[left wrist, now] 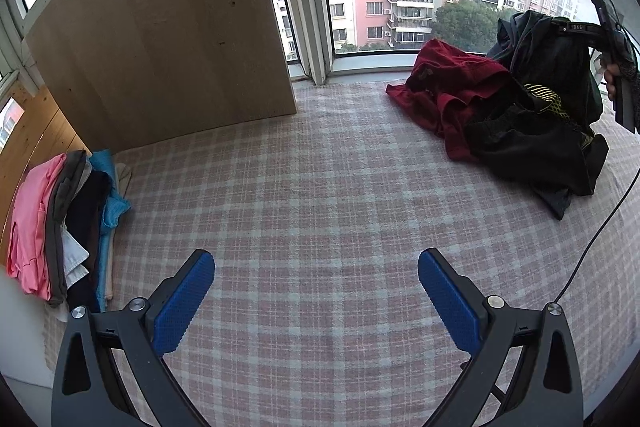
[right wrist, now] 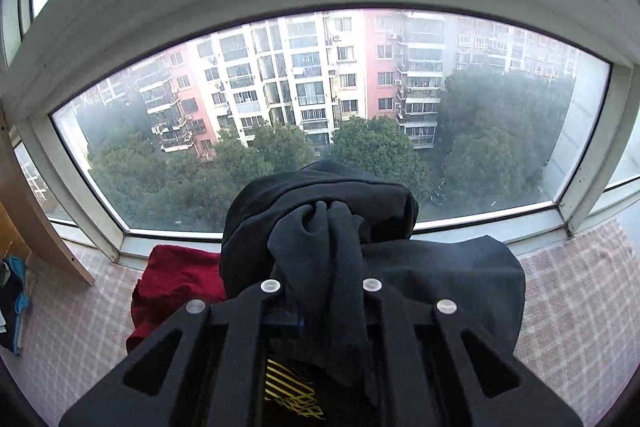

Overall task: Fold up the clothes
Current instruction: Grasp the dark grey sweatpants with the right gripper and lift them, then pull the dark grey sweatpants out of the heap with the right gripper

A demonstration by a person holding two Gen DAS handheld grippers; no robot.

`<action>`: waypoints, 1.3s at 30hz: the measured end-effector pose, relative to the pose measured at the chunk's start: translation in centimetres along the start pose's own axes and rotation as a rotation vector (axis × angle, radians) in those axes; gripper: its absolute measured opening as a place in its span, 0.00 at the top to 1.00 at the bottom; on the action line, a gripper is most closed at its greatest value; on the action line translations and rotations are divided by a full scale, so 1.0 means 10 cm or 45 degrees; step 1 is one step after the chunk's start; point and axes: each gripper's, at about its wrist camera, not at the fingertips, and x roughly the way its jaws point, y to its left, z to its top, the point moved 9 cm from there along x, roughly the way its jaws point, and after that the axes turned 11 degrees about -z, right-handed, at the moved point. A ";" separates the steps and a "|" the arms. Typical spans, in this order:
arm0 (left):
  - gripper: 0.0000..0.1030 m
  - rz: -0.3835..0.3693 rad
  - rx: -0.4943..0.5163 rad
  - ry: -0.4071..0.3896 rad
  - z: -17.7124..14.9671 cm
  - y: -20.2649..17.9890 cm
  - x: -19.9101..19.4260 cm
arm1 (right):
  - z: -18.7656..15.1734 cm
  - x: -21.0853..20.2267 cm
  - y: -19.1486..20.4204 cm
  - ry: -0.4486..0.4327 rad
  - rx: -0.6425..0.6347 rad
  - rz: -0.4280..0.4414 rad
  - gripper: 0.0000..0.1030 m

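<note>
Fabric's bunched in the clamped right gripper [right wrist: 320, 311] — dark garment [left wrist: 556, 67] lifted off the pile, far right. Left gripper [left wrist: 316, 291] gapes empty over the checked bed [left wrist: 320, 167] — it's farther off.

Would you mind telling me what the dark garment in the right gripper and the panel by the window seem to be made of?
Dark garment: likely soft matte knit or fleece; it bunches in thick, rounded folds. Panel: apparently pale wood or laminate; flat, faint grain, low sheen.
</note>
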 end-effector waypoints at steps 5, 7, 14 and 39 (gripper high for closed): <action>0.01 -0.023 0.021 -0.052 -0.01 -0.01 -0.19 | 0.70 -0.96 0.00 -0.201 0.017 0.034 0.91; 0.01 -0.033 0.022 -0.087 -0.01 0.04 -0.31 | 0.89 -1.38 0.08 -0.278 -0.007 0.041 0.91; 0.01 -0.040 -0.040 -0.225 0.00 0.48 -0.80 | 1.21 -2.81 0.48 -0.504 -0.083 0.051 0.91; 0.01 -0.176 0.038 -0.373 -0.38 0.82 -1.48 | 1.42 -5.85 0.95 -0.765 0.022 0.092 0.91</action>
